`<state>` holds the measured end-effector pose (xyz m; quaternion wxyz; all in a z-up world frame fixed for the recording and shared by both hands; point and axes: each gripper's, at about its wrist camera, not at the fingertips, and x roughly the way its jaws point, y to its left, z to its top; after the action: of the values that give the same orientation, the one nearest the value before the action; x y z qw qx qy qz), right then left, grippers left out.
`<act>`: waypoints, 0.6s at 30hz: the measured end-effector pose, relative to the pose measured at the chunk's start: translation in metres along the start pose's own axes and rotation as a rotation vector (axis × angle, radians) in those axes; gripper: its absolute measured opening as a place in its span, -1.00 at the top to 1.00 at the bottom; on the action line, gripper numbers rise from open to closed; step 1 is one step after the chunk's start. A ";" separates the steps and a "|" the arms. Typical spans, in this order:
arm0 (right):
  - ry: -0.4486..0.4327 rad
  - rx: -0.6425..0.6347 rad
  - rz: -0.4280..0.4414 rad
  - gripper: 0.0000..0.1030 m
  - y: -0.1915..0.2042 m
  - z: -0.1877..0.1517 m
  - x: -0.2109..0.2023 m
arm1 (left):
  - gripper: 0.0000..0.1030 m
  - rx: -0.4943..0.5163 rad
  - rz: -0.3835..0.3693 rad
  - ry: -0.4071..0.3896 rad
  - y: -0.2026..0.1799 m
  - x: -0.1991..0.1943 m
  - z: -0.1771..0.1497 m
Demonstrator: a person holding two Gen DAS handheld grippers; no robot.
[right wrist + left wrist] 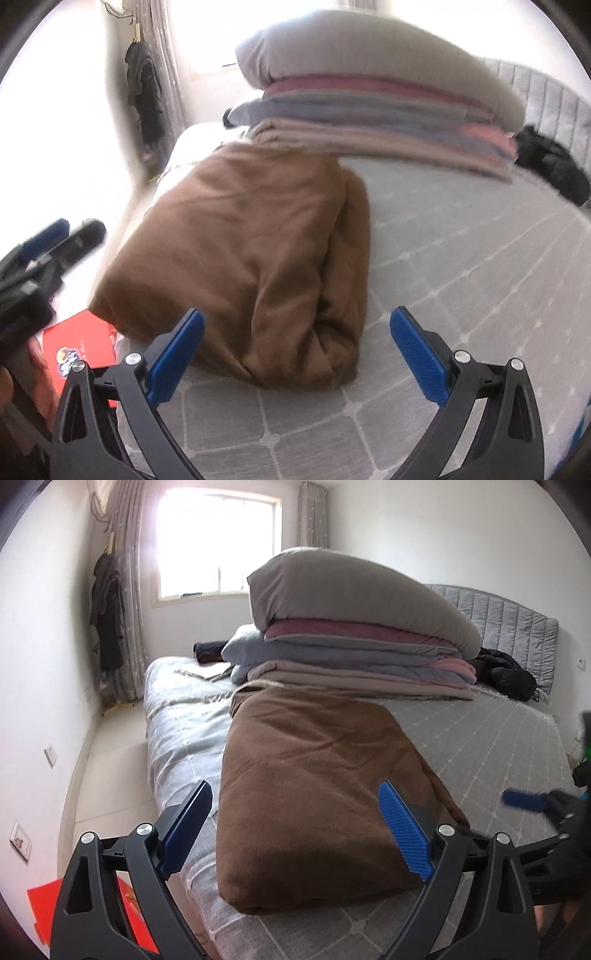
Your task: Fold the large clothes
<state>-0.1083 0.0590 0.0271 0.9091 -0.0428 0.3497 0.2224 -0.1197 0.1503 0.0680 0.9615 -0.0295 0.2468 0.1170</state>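
Both tools, left tool (295, 834) and right tool (297, 354), hang with fingers apart and empty just short of the brown garment (314, 775), which lies folded thick at the near edge of the bed (498, 746). You likely need a last fold: grip both near corners, lift evenly, keep layers aligned.

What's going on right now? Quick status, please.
Left gripper open, empty. Right gripper open, empty. Brown garment lies folded on the bed. Nothing in the way.
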 end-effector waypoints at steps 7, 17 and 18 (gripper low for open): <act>0.060 0.038 -0.097 -0.89 -0.002 -0.003 0.000 | -0.70 -0.007 0.013 0.118 0.002 0.011 -0.006; 0.091 0.033 -0.110 -0.89 -0.010 -0.009 -0.003 | -0.71 0.026 0.000 0.187 -0.006 0.019 -0.011; 0.089 0.030 -0.113 -0.89 -0.011 -0.010 -0.005 | -0.71 0.028 0.001 0.187 -0.007 0.019 -0.011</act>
<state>-0.1127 0.0449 0.0224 0.9043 -0.0587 0.3902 0.1631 -0.1068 0.1466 0.0494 0.9346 -0.0268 0.3371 0.1106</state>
